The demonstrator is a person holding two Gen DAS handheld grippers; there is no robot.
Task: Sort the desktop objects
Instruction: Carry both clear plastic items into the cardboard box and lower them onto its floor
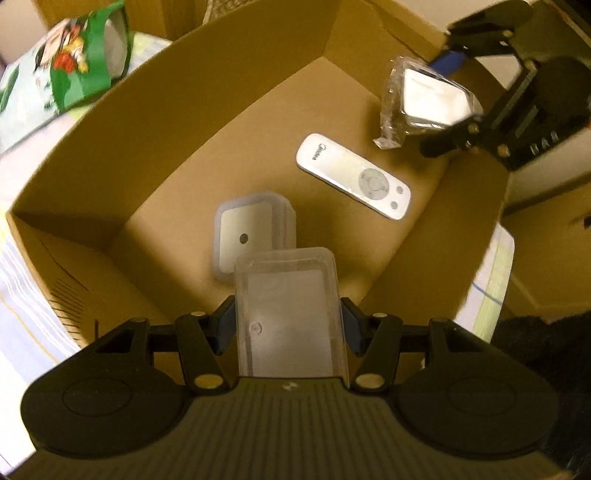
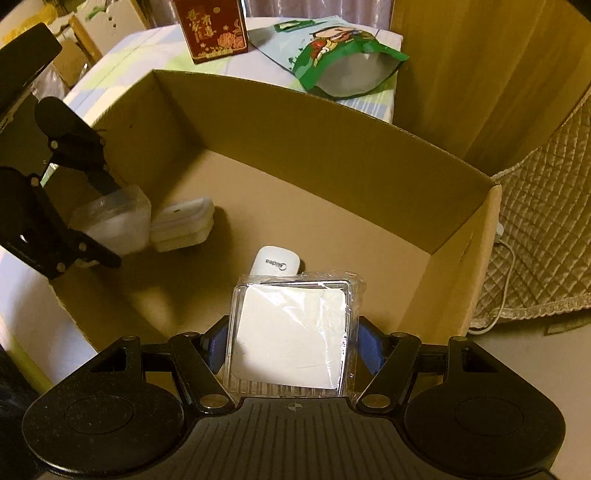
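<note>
**Two Loads Poised Over the Carton**

While both grippers hang over the open cardboard box (image 2: 332, 155), the step in hand looks like the drop-off: each carries one item to be laid with those already sorted inside.

At the left, the left gripper (image 1: 288, 325) clamps a frosted plastic case (image 1: 290, 314) between its blue pads, jaws narrowed to the case's width. The case is translucent, rounded at the corners and smooth. Directly beneath it, on the box floor, lies a similar frosted case (image 1: 251, 229) with a pale insert and a small dark dot. Toward the middle of the floor rests a white remote (image 1: 352, 177), slim, glossy and rounded at the ends, with a ring of buttons.

At the right, the right gripper (image 2: 291, 343) is closed on a clear square packet (image 2: 291, 328) holding a flat white pad, its crinkled film wrap catching the light. From that gripper's own camera the packet hangs over the near end of the remote.

Next, each load likely needs lowering close to the matte, creased cardboard floor before the jaws part, with the packet placed clear of the remote and the held case set beside or onto its twin. Behind the box, on the striped worktop (image 2: 122, 66), stand a red printed carton (image 2: 212, 27) and a green foil pouch (image 2: 343, 62).
</note>
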